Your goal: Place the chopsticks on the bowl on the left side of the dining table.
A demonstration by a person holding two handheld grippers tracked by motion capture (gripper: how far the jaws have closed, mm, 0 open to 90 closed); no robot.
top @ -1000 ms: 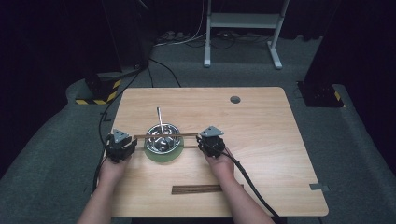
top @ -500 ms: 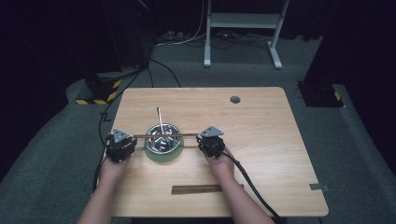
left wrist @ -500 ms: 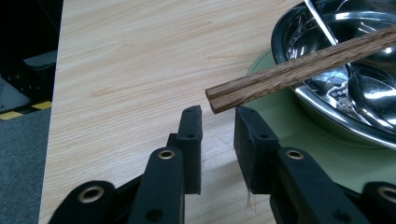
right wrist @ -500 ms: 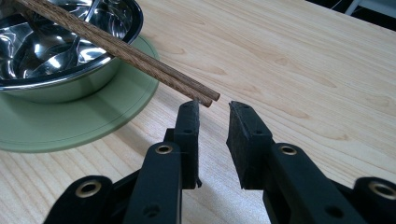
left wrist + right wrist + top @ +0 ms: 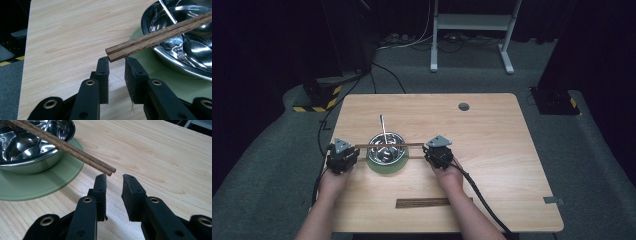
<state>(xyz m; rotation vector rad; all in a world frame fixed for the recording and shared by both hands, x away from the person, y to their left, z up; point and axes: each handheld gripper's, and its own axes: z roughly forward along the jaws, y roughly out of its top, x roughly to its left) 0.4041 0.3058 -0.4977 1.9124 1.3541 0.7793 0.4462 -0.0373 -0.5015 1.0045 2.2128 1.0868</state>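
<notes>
Left gripper [image 5: 353,155]: jaws parted, just closing slightly, nothing clamped; the chopsticks' [image 5: 389,145] end lies just above the fingertips. Centre: chopsticks laid across the steel bowl [image 5: 386,149], which holds a spoon [image 5: 383,131] and stands on a green plate [image 5: 387,167]. Right gripper [image 5: 428,154]: jaws parted, empty, beside the other chopstick end.

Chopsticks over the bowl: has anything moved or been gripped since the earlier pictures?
The left gripper jaws have just been closing a little, with the chopsticks' end at their tips but not pinched. The chopsticks still lie across the bowl, and the right gripper stayed open beside their other end.
</notes>
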